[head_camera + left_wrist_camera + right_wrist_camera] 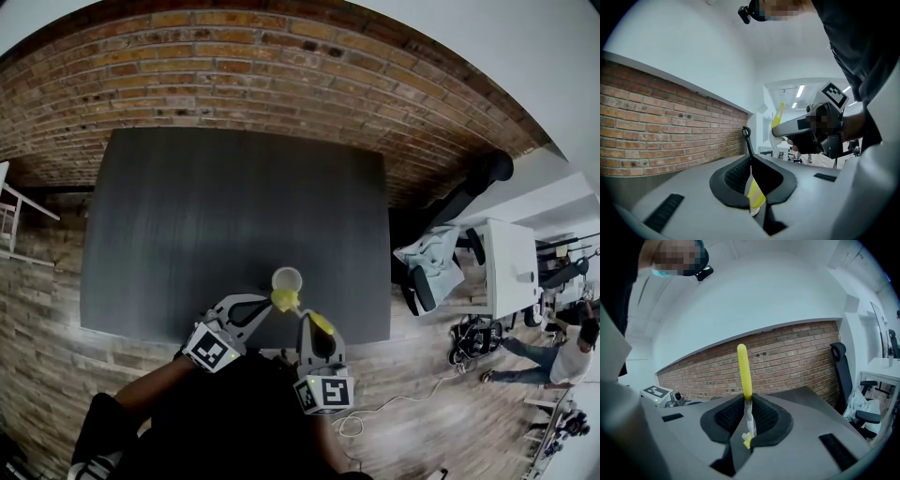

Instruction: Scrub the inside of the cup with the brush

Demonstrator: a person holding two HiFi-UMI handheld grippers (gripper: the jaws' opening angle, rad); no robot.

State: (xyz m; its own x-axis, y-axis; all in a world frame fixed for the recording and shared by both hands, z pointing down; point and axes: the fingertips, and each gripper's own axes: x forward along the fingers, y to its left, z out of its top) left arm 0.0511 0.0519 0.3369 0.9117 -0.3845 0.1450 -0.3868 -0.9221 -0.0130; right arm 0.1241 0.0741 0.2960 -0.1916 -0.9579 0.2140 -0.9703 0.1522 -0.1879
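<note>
**Brush and cup held just above the table's near edge**

At lower centre of the head view, two hand-held grippers meet over the near edge of a dark table [187, 206]. The left gripper [267, 305], coming in from the lower left, has its jaws pinched nearly together on a yellow tab [754, 194]. In the head view that tab sits against the near rim of the pale cup [287, 271].

The cup stands mouth-up near the table's front edge, and its inside shows pale and open. The right gripper [747, 425], just below and right of the cup, is clamped on the brush [744, 371]. The brush's yellow handle rises above the jaws, and its thin whitish stem runs down between the ribbed pads.

The brush is close beside the cup; no view shows its head inside it. A brick wall [234, 56] fills the top of the frame. A black office chair [841, 366] stands at the right.
</note>
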